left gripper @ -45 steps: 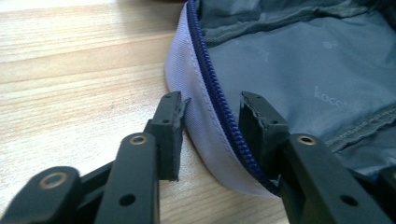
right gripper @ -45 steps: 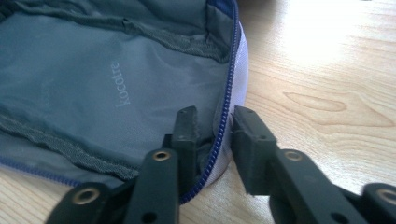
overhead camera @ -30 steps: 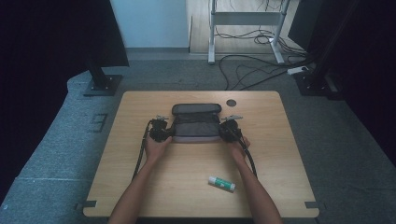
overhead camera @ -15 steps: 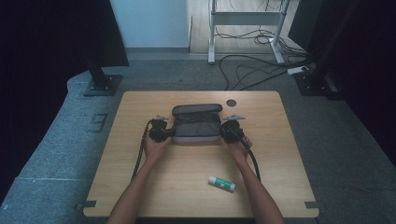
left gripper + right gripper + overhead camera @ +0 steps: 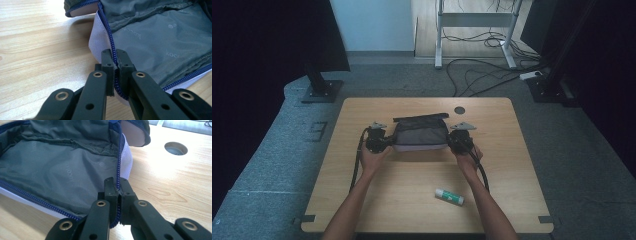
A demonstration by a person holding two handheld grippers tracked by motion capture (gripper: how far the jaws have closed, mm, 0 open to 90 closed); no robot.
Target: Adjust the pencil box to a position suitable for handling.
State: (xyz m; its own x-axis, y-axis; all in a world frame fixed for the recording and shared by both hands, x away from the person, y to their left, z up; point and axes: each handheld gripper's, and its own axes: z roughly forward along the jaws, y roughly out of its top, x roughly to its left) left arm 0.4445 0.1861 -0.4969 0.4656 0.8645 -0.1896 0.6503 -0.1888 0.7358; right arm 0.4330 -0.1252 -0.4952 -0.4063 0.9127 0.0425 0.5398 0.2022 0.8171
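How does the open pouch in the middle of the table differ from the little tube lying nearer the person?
The pouch is a broad, soft, grey fabric case, unzipped with its lid flipped back; the tube is small, stiff and white with a green end. The pouch is pinched at its blue zipper edge by the left gripper and the right gripper; the tube lies untouched. Both are over the same wooden table.

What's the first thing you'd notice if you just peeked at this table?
An open grey pouch in the middle of the wooden table, pinched at each end by a black gripper: the left gripper and right gripper are both shut on its blue zipper edge. Nearer the person, a small white and green tube lies alone.
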